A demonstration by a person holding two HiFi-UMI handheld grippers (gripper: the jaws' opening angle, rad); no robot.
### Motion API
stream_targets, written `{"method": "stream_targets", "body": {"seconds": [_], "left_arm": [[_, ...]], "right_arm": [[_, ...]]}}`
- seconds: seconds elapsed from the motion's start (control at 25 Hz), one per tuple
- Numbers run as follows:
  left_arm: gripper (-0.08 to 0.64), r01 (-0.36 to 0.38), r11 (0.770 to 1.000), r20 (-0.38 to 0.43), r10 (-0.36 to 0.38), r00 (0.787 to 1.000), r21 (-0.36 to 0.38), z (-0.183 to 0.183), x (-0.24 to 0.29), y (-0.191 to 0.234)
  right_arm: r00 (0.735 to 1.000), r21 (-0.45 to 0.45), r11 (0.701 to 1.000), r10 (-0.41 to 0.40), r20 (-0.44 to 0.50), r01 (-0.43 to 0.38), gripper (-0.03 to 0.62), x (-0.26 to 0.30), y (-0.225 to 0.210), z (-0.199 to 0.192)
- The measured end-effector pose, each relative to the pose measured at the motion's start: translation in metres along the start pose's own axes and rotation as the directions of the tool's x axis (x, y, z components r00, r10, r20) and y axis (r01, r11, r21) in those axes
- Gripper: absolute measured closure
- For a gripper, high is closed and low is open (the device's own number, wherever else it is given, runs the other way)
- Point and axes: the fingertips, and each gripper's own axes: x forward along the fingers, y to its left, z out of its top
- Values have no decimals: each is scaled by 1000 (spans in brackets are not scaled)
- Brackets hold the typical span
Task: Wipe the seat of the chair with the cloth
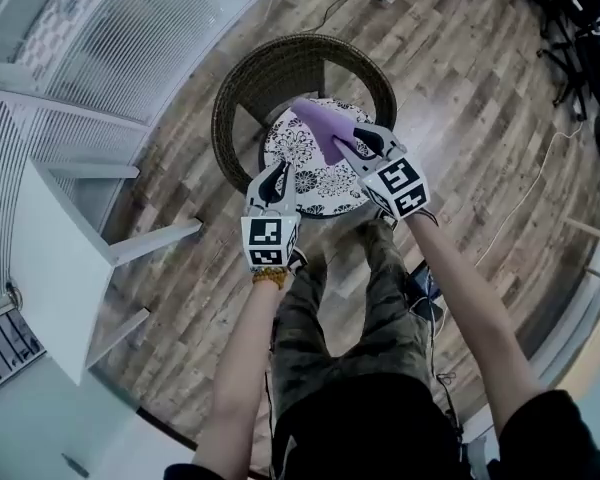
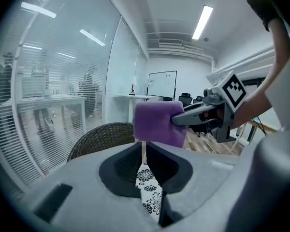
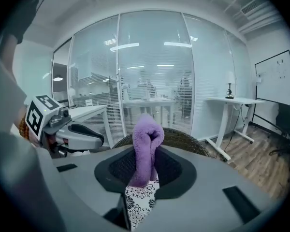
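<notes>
The right claw (image 1: 345,148) is clamping the purple cloth (image 1: 320,125), holding it above the seat (image 1: 315,186) near 12 o'clock; the left claw (image 1: 277,181) is idling closed, empty, at 7 o'clock; wiping is probably awaiting the cloth's lowering.

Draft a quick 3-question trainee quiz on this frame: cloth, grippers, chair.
1. True or false: the purple cloth lies flat on the floral seat cushion.
2. What holds the cloth? A) the right gripper B) a bare hand C) nothing
3. Fill in: the wicker chair stands on a ____ floor.

Key: 1 false, it is held up above the cushion; 2 A, its fingers are clamped on it; 3 wooden.
</notes>
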Motion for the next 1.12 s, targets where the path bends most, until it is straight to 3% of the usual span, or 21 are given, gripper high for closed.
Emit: {"method": "stream_targets", "body": {"seconds": [0.28,0.52,1.12], "left_arm": [[537,-8,997,106,-1,994,78,82,-37,-13],[537,-10,991,212,-18,977,130,145,-85,-23],[537,-26,971,380,-68,922,236,231,-181,-57]], "right_arm": [[988,42,991,-131,84,128,494,-66,-6,56],[959,49,975,-221,177,215,494,-120,26,112],[879,99,929,-368,303,355,495,-212,94,182]]}}
